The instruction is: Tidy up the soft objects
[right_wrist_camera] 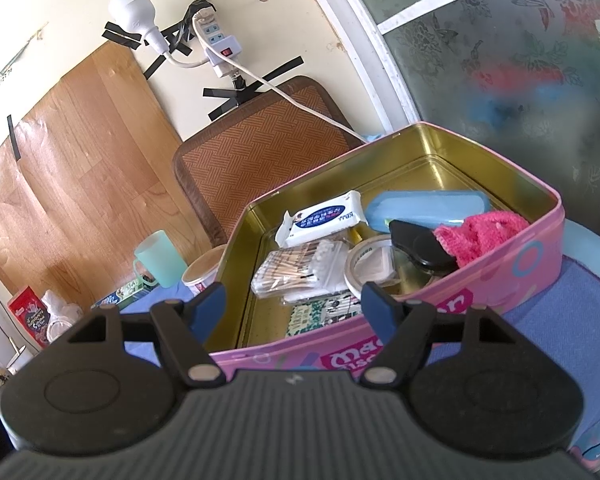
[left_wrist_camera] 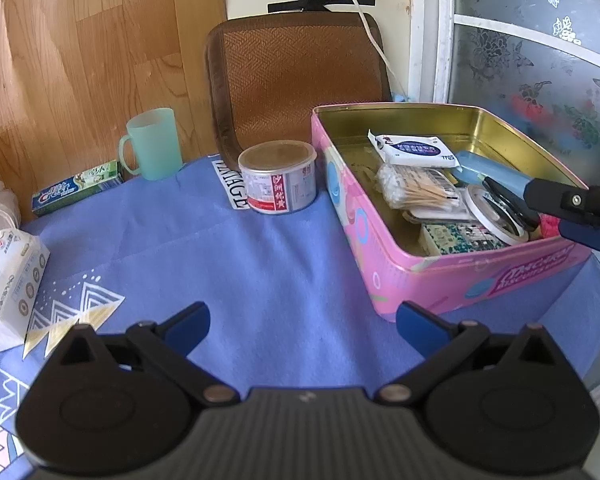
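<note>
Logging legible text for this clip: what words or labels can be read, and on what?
"VINTAGE", partly hidden: white label behind the can.
"Macaron", partly cut off: pink tin.
Chinese characters, red band: can.
Toothpaste box, wipes pack, tissue pack: print too small to read.

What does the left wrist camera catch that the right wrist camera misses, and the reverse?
Only the left wrist view shows the tissue pack at the table's left edge and the right gripper reaching over the tin.

Only the right wrist view shows the power strip, the white bulb and a red box.

Both show the pink tin, its cotton swabs, the green cup and open grippers.
</note>
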`<state>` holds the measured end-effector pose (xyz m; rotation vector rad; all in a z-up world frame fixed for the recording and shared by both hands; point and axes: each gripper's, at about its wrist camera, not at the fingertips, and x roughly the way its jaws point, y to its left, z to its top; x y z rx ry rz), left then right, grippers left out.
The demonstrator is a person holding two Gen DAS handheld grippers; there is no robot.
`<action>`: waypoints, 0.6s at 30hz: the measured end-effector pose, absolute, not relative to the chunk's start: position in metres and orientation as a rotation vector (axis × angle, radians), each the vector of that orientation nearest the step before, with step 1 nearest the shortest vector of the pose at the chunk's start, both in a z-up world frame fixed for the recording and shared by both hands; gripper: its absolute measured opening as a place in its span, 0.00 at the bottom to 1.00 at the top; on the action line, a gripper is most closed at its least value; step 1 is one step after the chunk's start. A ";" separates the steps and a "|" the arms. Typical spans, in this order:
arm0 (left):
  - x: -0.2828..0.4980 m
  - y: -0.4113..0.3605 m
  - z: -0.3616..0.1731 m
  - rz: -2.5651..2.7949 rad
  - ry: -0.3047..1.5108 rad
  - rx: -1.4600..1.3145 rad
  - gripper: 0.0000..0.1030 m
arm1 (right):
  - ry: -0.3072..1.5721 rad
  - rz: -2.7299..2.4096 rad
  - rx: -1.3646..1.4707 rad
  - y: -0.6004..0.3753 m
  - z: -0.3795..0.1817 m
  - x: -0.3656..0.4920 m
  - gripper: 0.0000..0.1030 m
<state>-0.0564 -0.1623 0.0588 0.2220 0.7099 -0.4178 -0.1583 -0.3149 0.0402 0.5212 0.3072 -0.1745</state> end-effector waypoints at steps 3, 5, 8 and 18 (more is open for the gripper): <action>-0.056 -0.163 0.058 -0.419 0.716 0.221 1.00 | 0.307 -0.175 0.521 -0.315 0.040 -0.158 0.74; -0.056 -0.163 0.057 -0.420 0.718 0.222 1.00 | 0.308 -0.174 0.521 -0.315 0.040 -0.158 0.74; -0.056 -0.163 0.057 -0.421 0.718 0.223 1.00 | 0.308 -0.175 0.519 -0.315 0.040 -0.158 0.74; -0.057 -0.164 0.057 -0.423 0.719 0.229 1.00 | 0.309 -0.174 0.519 -0.315 0.040 -0.157 0.74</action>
